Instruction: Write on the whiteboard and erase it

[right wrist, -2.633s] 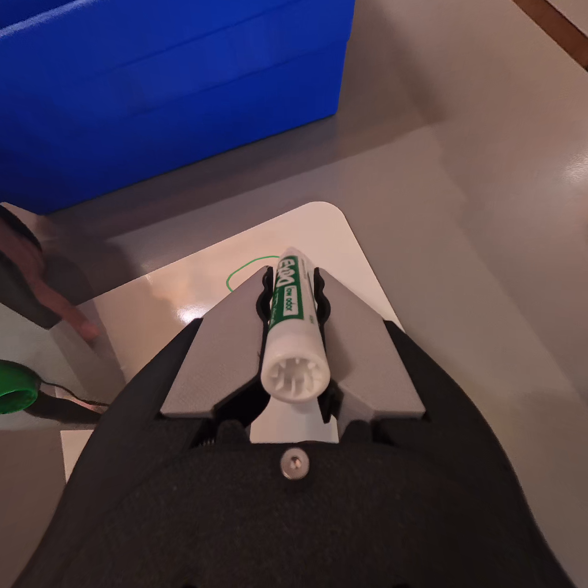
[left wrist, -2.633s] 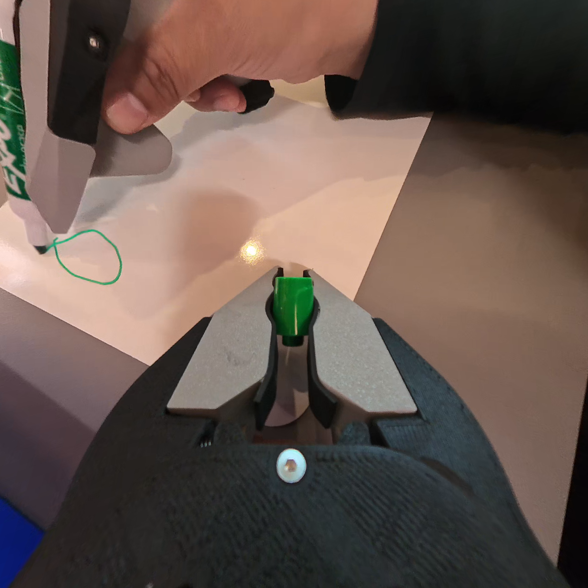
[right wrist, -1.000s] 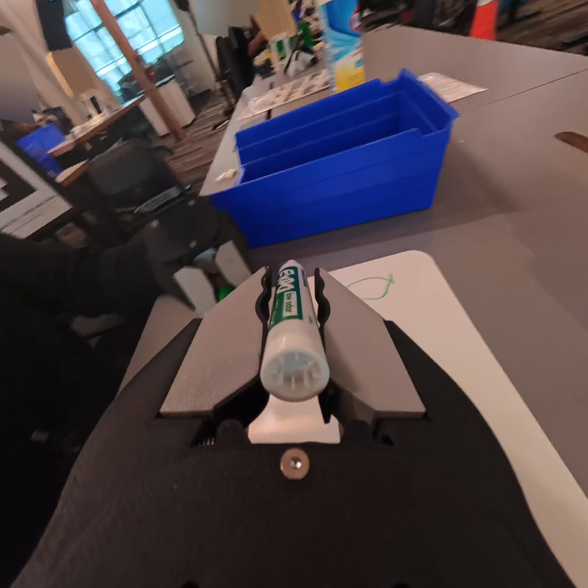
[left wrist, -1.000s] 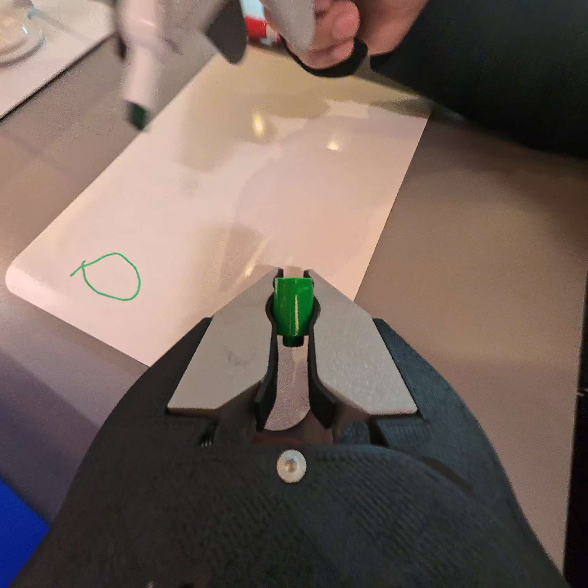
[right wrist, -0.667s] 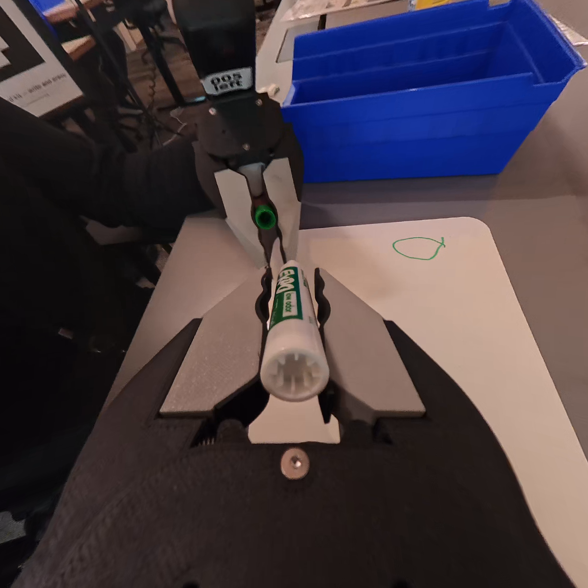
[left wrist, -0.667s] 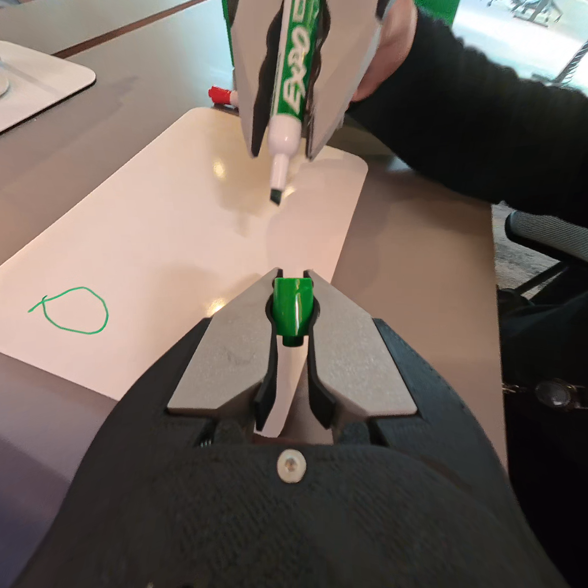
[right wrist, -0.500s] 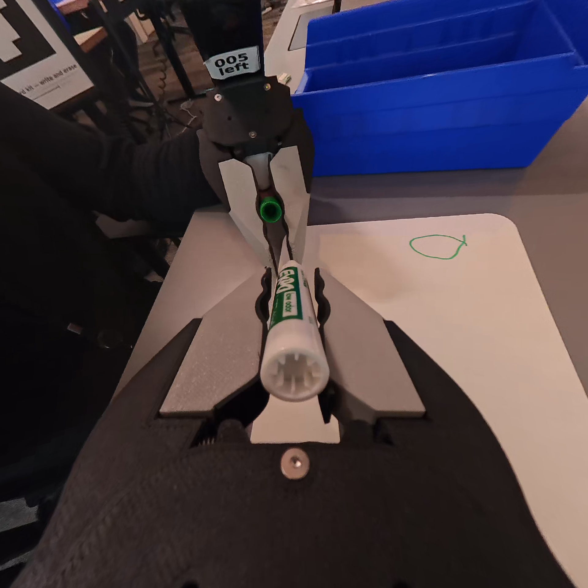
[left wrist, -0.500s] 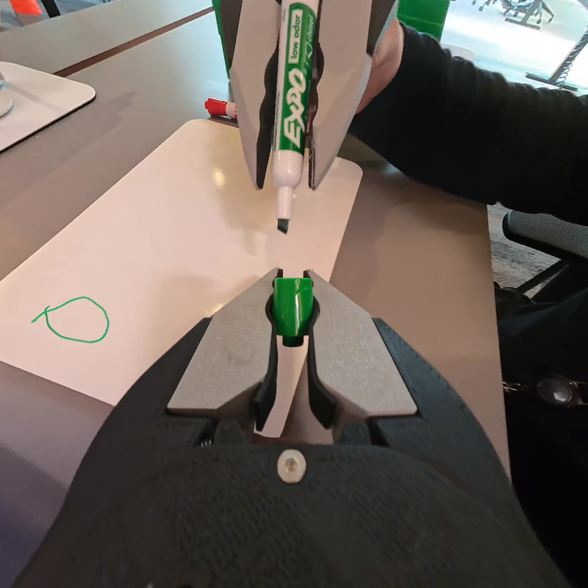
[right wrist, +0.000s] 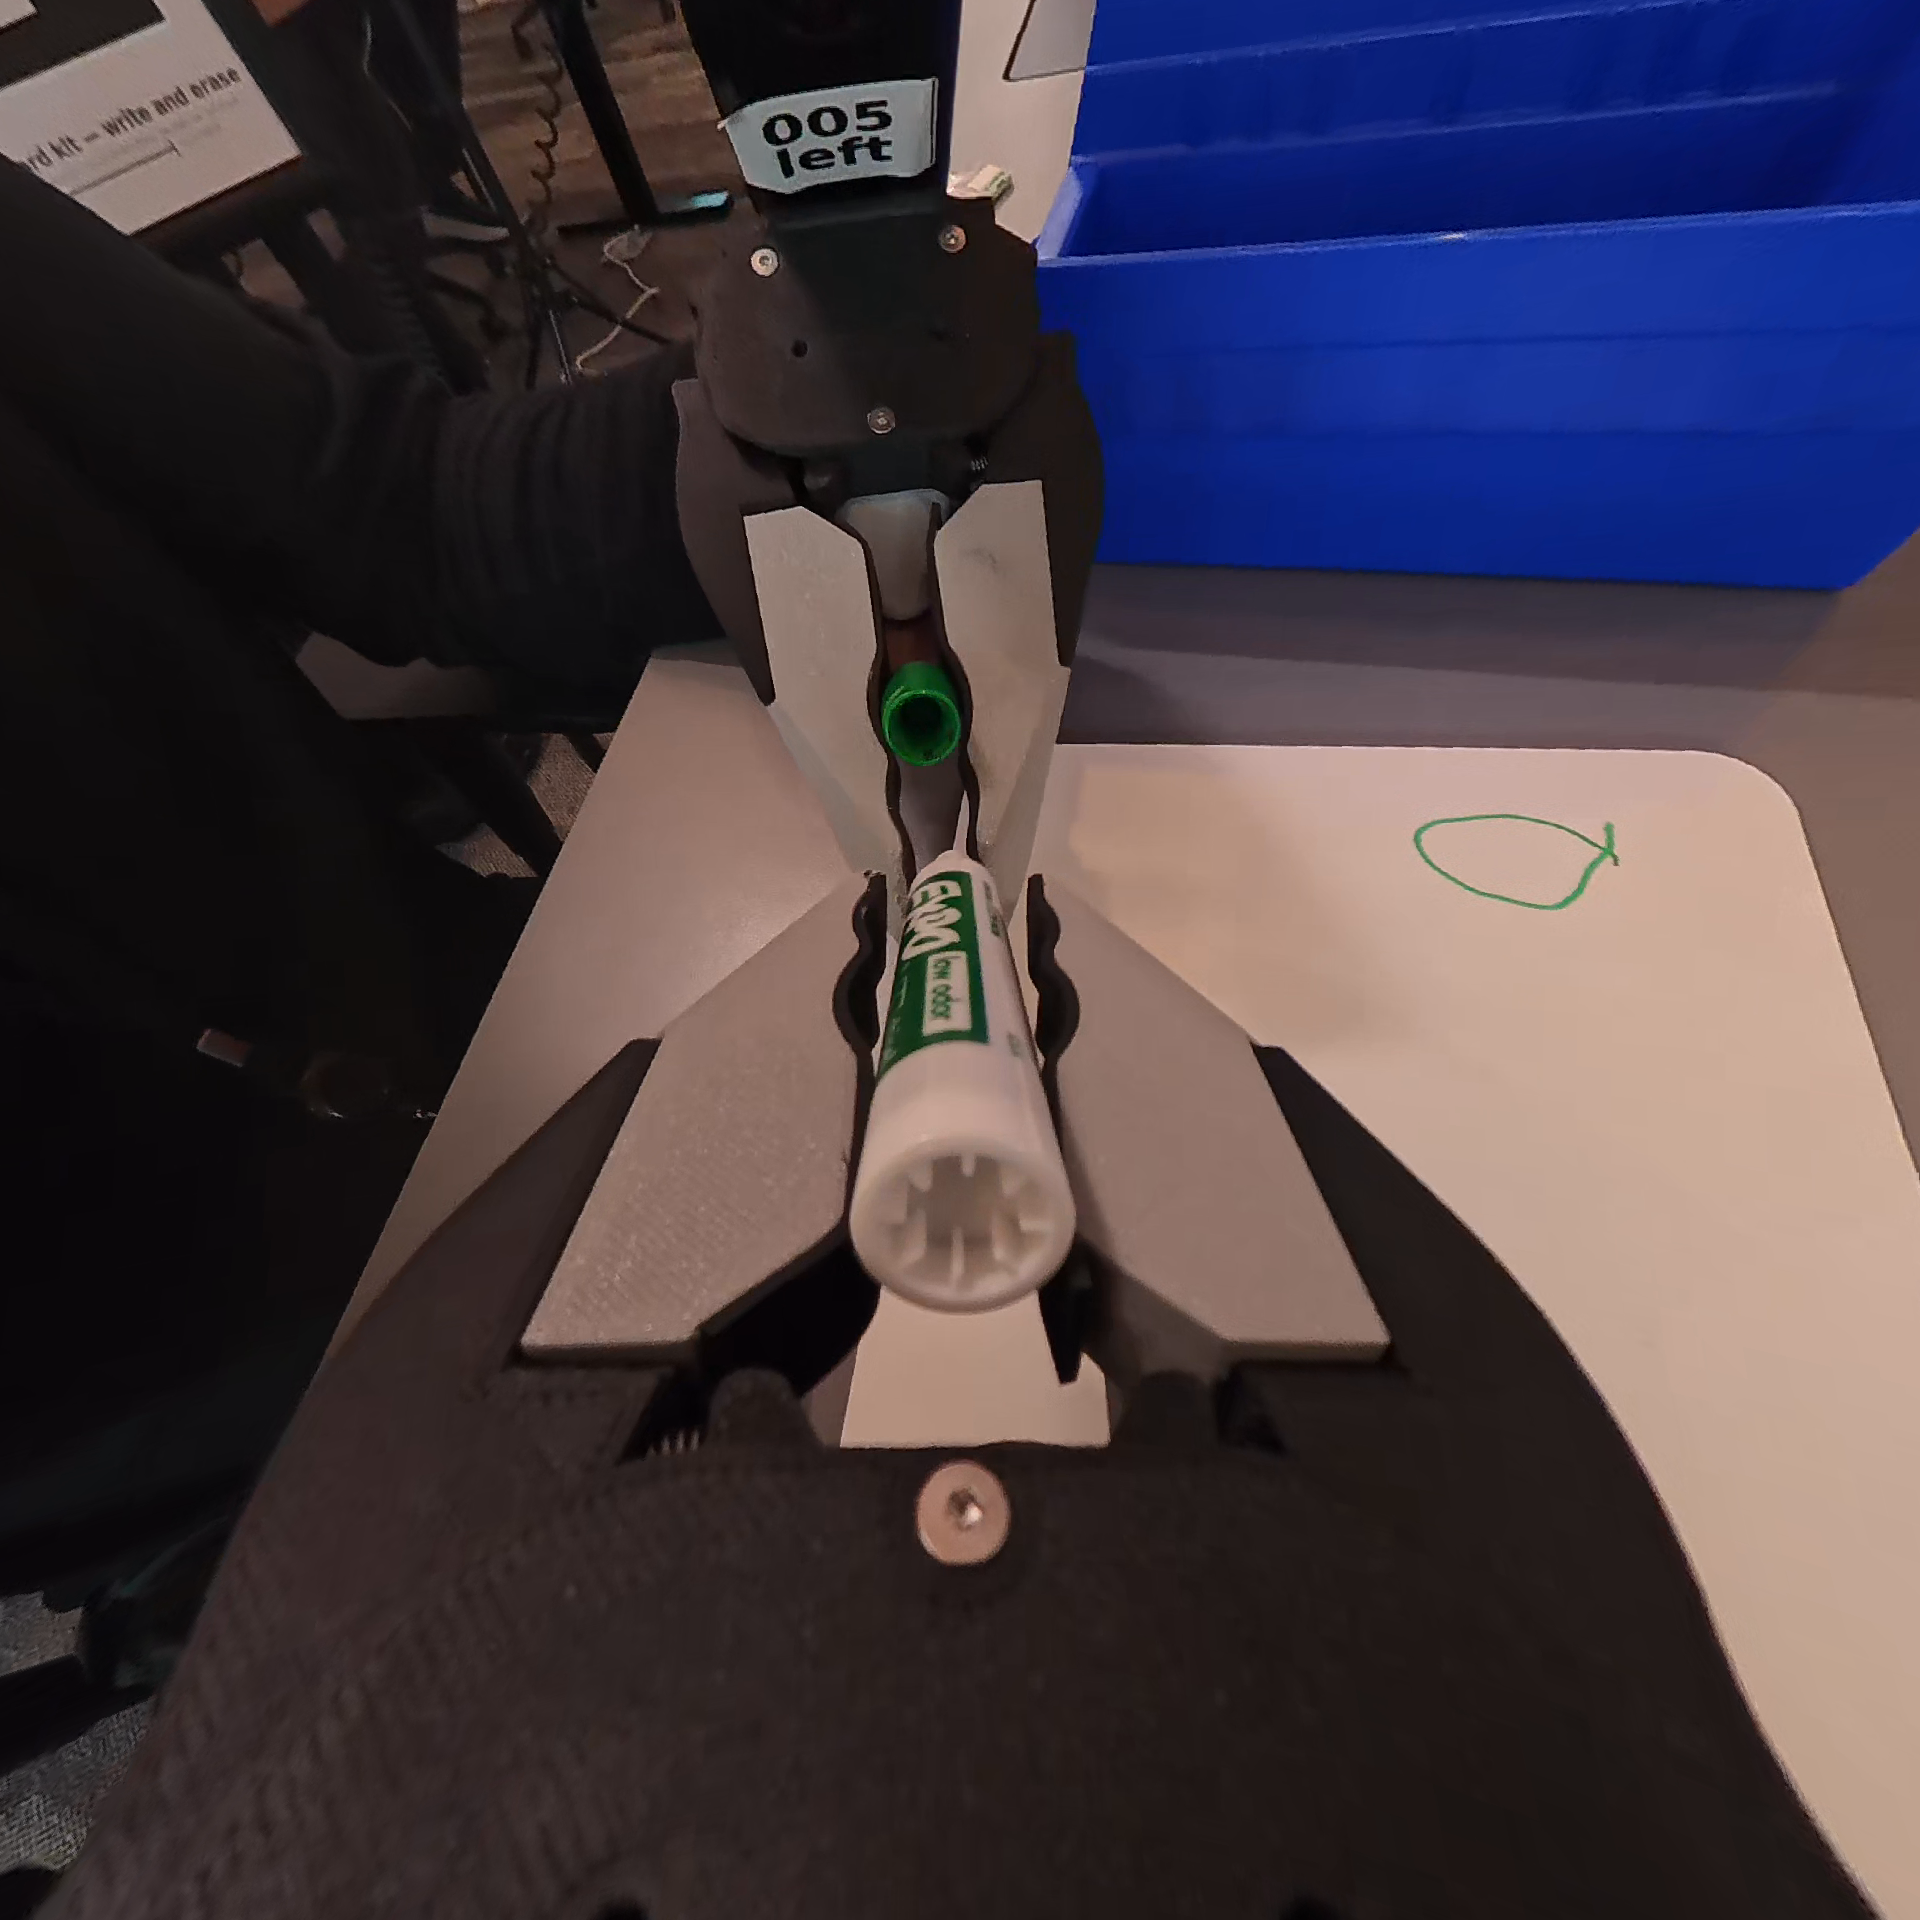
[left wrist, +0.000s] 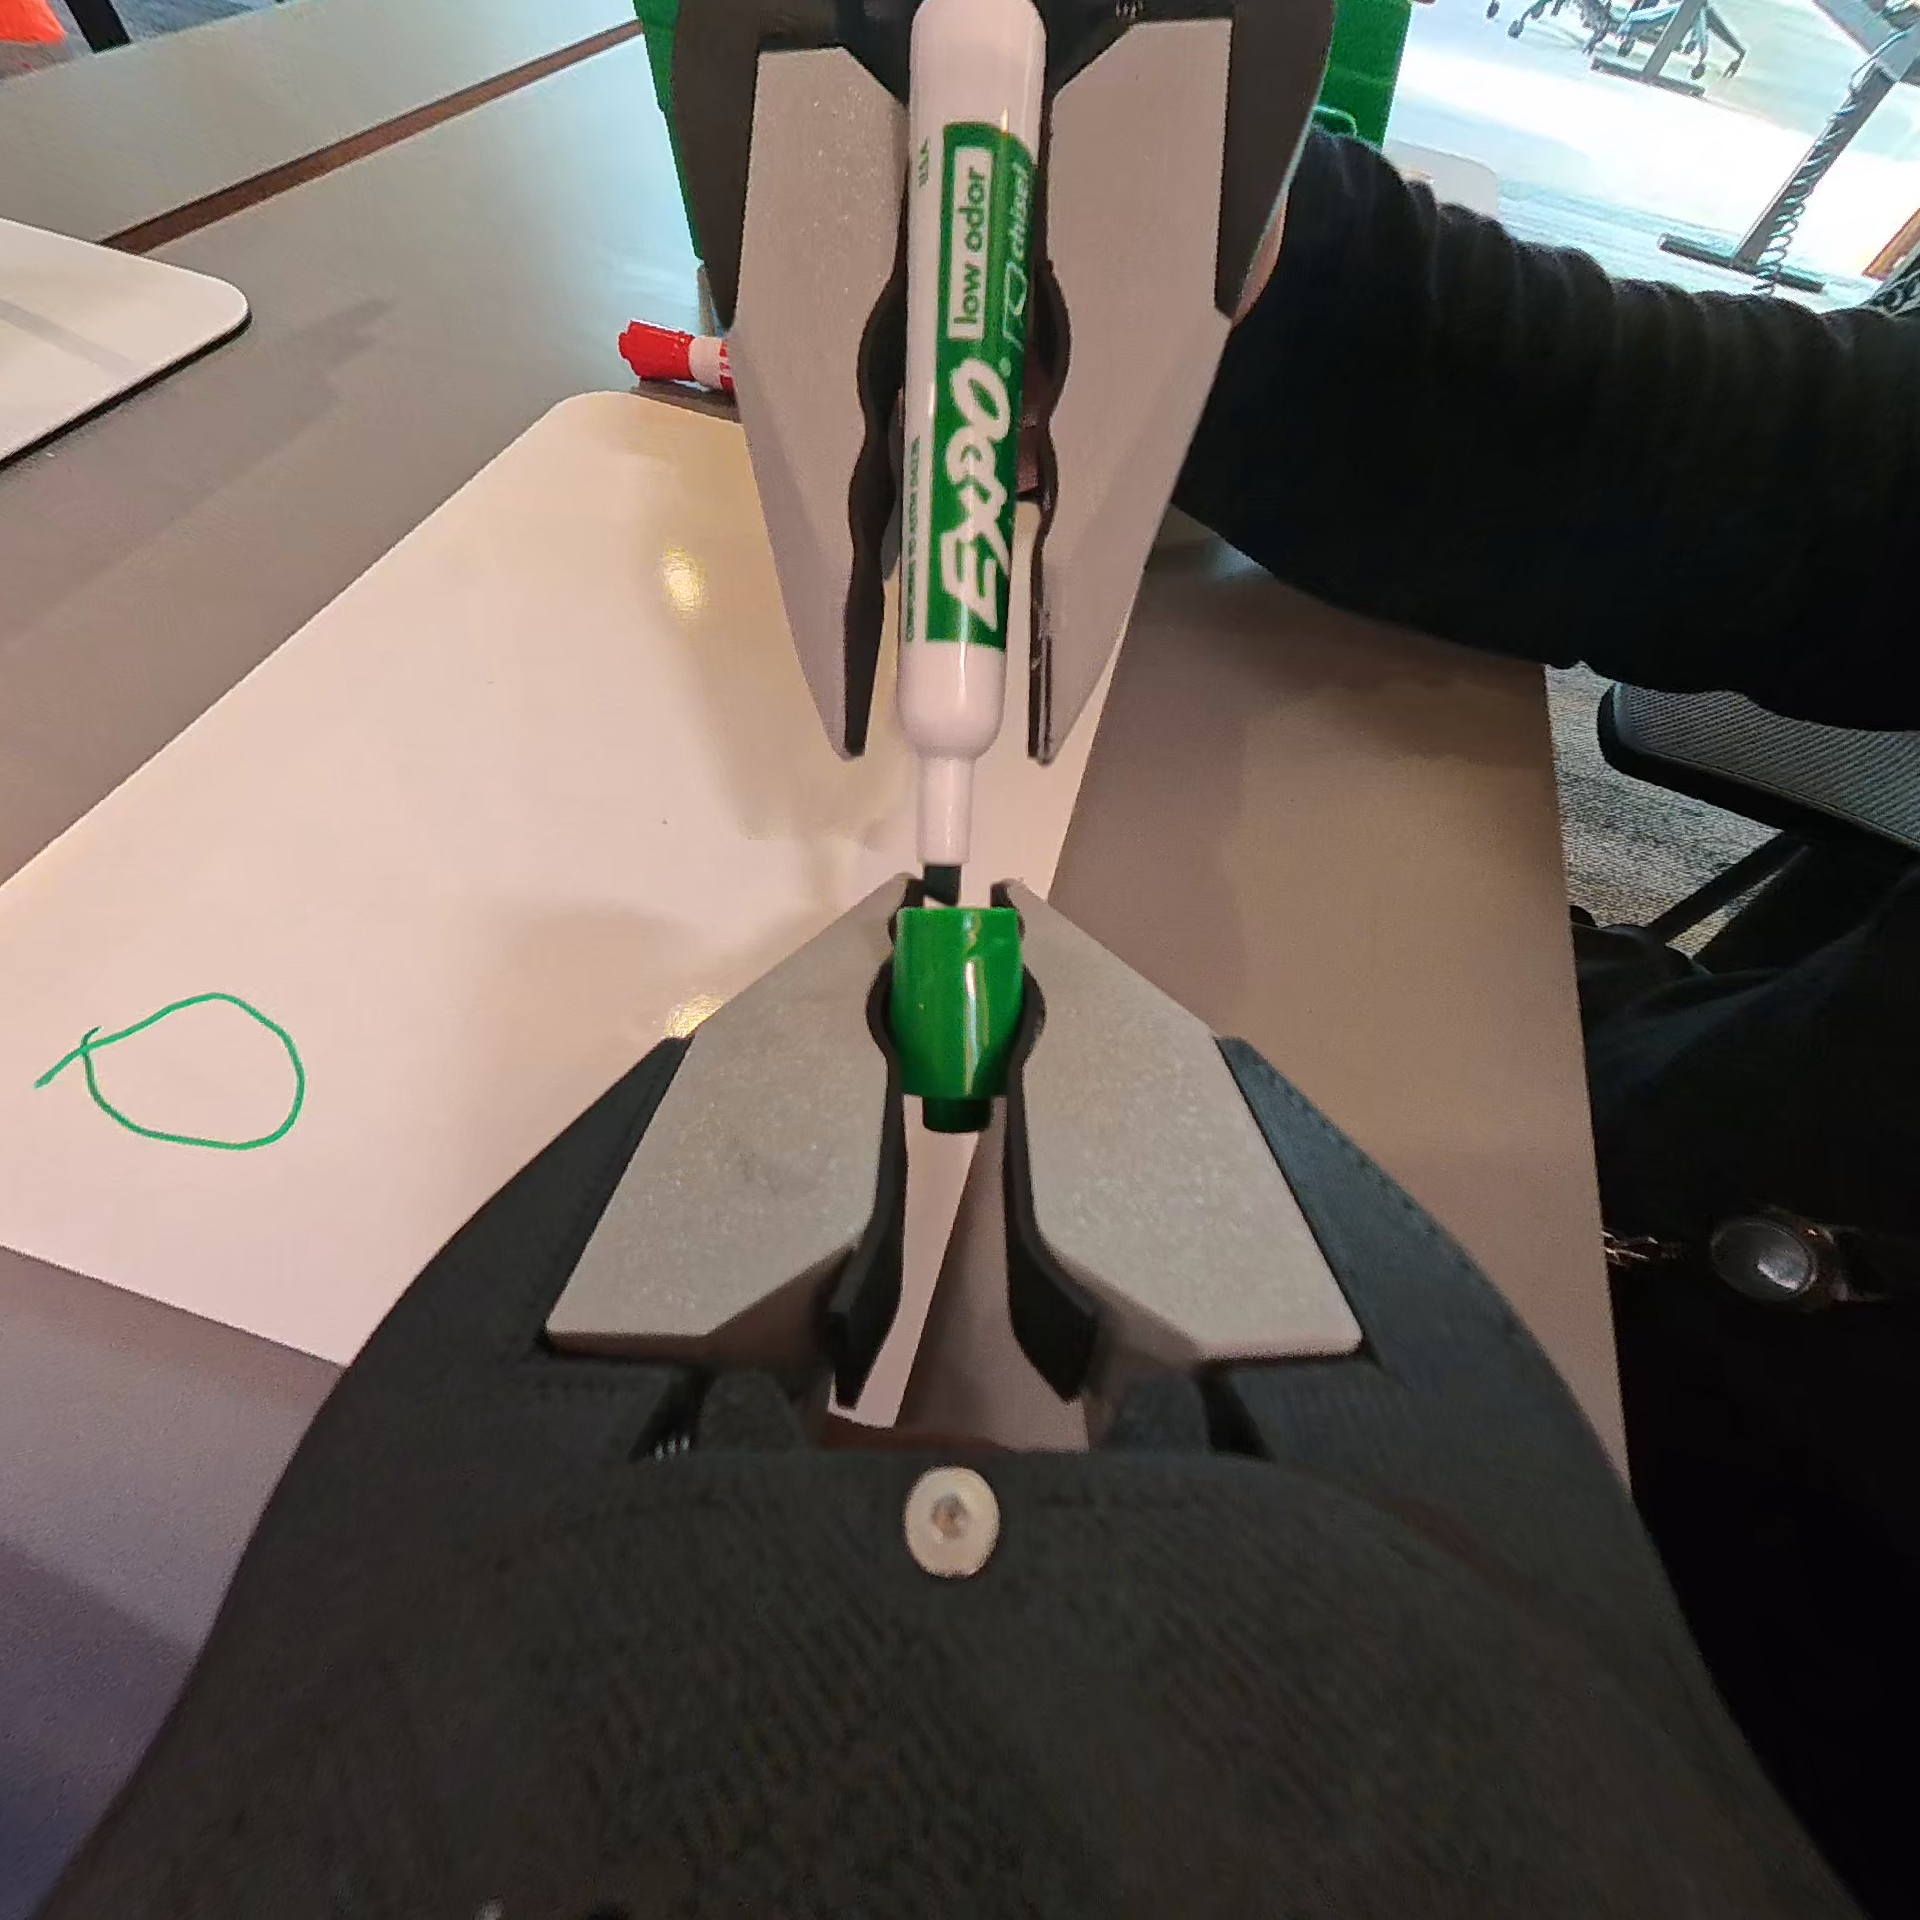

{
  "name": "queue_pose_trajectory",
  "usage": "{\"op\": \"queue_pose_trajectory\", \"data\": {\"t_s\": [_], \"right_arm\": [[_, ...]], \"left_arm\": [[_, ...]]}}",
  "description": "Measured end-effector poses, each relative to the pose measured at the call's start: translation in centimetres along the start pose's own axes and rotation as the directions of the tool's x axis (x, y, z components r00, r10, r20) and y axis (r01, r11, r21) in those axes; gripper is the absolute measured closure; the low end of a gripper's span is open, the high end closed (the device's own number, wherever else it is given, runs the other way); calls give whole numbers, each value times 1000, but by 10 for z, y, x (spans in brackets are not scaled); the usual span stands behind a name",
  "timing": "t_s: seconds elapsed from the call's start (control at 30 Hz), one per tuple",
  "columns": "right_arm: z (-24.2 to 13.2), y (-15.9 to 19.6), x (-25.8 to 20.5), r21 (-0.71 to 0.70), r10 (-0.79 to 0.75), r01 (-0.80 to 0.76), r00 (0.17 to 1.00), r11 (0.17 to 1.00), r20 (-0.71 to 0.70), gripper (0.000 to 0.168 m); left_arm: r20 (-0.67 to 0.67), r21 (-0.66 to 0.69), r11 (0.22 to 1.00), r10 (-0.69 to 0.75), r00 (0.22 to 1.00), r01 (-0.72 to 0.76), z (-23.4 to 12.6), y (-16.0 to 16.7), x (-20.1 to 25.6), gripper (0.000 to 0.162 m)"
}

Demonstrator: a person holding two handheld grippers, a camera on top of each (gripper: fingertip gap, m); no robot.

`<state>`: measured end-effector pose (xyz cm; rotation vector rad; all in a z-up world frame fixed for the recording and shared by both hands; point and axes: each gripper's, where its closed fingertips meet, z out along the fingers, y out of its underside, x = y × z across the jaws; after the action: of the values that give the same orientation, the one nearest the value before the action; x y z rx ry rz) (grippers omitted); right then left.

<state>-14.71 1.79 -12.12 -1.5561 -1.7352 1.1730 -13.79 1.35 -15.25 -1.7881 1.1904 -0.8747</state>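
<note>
My left gripper (left wrist: 954,904) is shut on a green marker cap (left wrist: 954,1003), its open end facing away. My right gripper (right wrist: 951,894) is shut on a white and green marker (right wrist: 961,1081). In the left wrist view the marker (left wrist: 961,436) points straight at the cap, its dark tip right at the cap's mouth. In the right wrist view the cap (right wrist: 920,717) sits between the left gripper's fingers, facing me. Both grippers are held over the near edge of the white whiteboard (left wrist: 468,790), which bears a green drawn loop (left wrist: 187,1075), also in the right wrist view (right wrist: 1507,862).
A blue bin (right wrist: 1507,364) stands on the grey table beyond the whiteboard (right wrist: 1455,1091). A red marker (left wrist: 670,353) lies past the board's far end. A second white board (left wrist: 94,322) lies at the far left. A person's dark sleeve (left wrist: 1558,468) reaches in from the right. The tips of both grippers are at nearly the same place.
The two grippers have turned to face each other and closed the distance. The marker's tip, well short of the cap half a second ago, now sits at the cap's mouth.
</note>
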Motion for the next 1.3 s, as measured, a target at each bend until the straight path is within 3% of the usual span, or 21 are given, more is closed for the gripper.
{"op": "queue_pose_trajectory", "data": {"t_s": [0.43, 1.3], "right_arm": [[29, -15, -12, 61, -20, 17, 999, 998, 49, 145], [32, -41, -19, 292, 135, -216, 952, 932, 274, 136]], "left_arm": [[-17, -51, 998, 21, 1000, -21, 9, 5, 9, 153], [-6, -11, 1000, 12, 1000, -12, 5, -2, 8, 154]]}}
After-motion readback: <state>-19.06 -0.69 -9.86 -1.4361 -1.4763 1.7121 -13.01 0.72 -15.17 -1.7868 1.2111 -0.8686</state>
